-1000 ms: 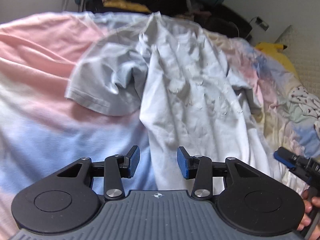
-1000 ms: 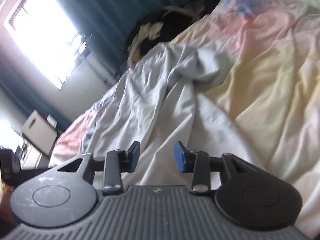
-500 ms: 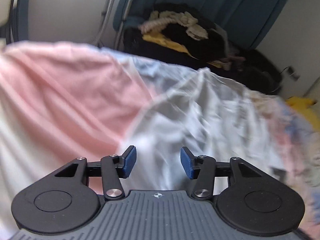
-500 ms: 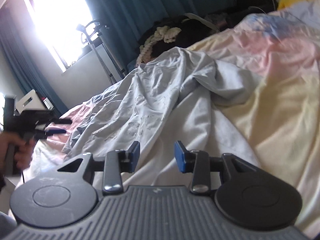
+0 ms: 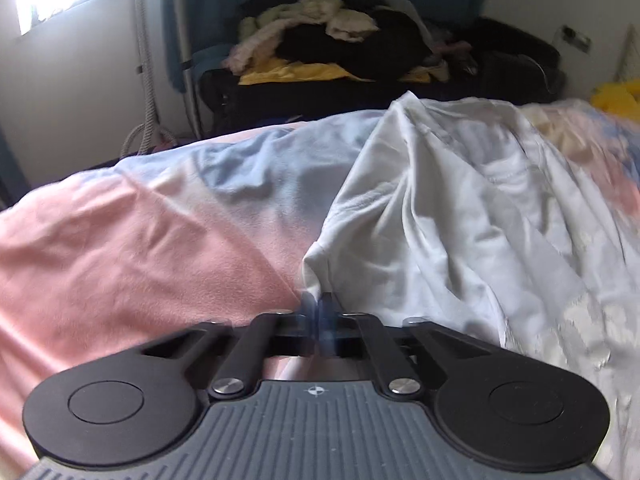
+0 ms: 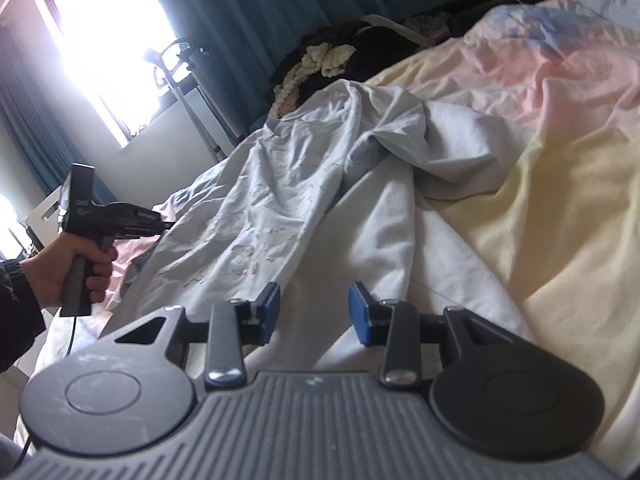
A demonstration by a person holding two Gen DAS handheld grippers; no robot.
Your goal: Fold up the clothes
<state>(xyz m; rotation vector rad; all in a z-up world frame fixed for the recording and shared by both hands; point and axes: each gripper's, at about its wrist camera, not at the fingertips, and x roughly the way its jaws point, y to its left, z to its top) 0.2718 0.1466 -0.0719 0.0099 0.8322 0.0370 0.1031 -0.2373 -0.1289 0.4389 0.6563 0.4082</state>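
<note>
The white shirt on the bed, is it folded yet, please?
Not folded. The shirt lies crumpled and spread across the bed, one sleeve bunched up.

Motion is blurring your left gripper (image 5: 319, 312), so whether its meeting pads are pinching the white shirt's (image 5: 420, 240) edge is staying unclear; the frame edge is cutting off your left sleeve (image 6: 16, 312).
</note>
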